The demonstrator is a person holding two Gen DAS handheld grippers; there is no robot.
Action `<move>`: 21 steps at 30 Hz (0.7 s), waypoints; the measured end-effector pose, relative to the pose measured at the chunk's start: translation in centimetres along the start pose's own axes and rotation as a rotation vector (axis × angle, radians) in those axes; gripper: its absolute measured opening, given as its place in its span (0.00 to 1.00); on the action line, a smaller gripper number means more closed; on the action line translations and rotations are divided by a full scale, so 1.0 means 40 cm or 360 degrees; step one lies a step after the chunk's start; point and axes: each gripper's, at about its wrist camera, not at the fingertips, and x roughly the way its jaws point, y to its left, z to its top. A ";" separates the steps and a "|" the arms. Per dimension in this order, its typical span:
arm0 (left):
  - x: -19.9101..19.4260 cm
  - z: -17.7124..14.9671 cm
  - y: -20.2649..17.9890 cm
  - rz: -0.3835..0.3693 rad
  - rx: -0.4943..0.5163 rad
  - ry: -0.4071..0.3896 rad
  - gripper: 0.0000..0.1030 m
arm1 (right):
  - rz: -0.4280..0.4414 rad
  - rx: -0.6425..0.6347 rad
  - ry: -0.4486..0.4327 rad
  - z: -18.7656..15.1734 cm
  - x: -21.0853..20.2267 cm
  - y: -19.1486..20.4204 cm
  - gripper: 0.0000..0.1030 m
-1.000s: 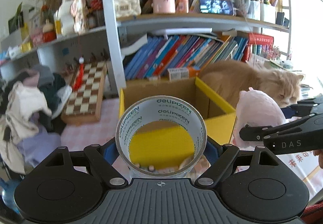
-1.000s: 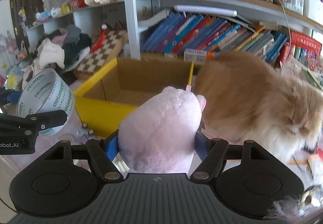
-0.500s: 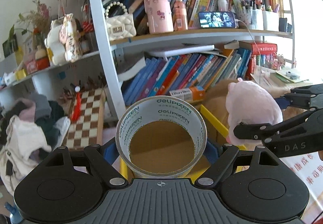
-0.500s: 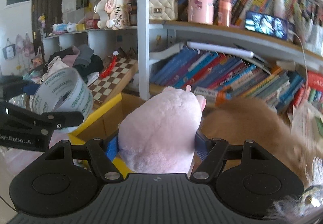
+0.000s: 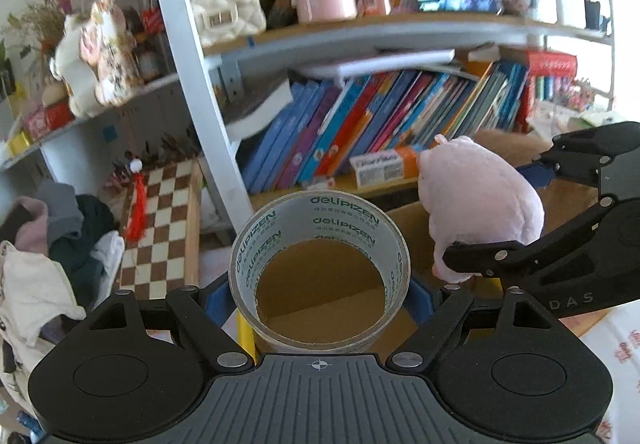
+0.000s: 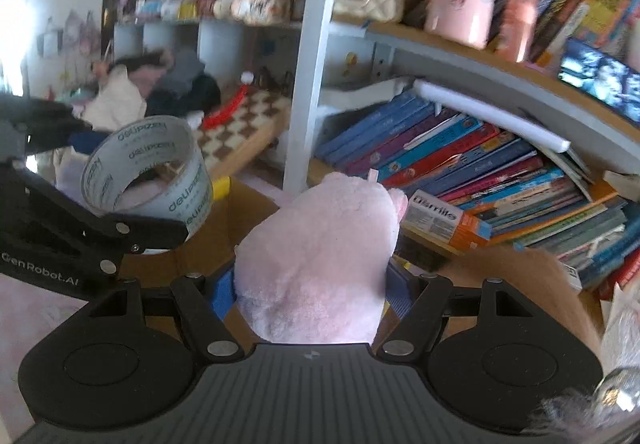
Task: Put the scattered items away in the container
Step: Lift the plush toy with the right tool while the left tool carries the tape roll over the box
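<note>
— Bookshelves (image 5: 360, 132) crammed with leaning books fill the background, and a chessboard (image 5: 160, 228) leans beside a clothes pile (image 5: 48, 244). What is each tool doing?

— Left gripper (image 5: 320, 296) pinches a roll of clear tape (image 5: 320, 240) by its 2 sides, opening toward the camera. Right gripper (image 6: 310, 284) is clamped on a pink plush toy (image 6: 320, 256).

— And the container?

— Yellow-edged cardboard box (image 5: 416, 328) sits just beyond both grippers, its brown inside visible through the tape's hole. Both items are held in the air near it.
</note>
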 end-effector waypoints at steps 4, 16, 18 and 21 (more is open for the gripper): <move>0.051 -0.003 0.006 0.0017 0.0038 0.0053 0.82 | 0.0064 -0.0079 0.0066 -0.005 0.059 -0.013 0.68; 0.192 -0.007 -0.056 -0.0044 0.0508 0.0275 0.82 | 0.0211 -0.0643 0.0246 -0.023 0.204 0.019 0.68; 0.213 -0.008 -0.061 -0.0062 0.0538 0.0318 0.82 | 0.0235 -0.0746 0.0288 -0.028 0.227 0.030 0.68; 0.245 -0.017 -0.056 -0.0069 0.0554 0.0399 0.82 | 0.0271 -0.0900 0.0351 -0.035 0.262 0.048 0.69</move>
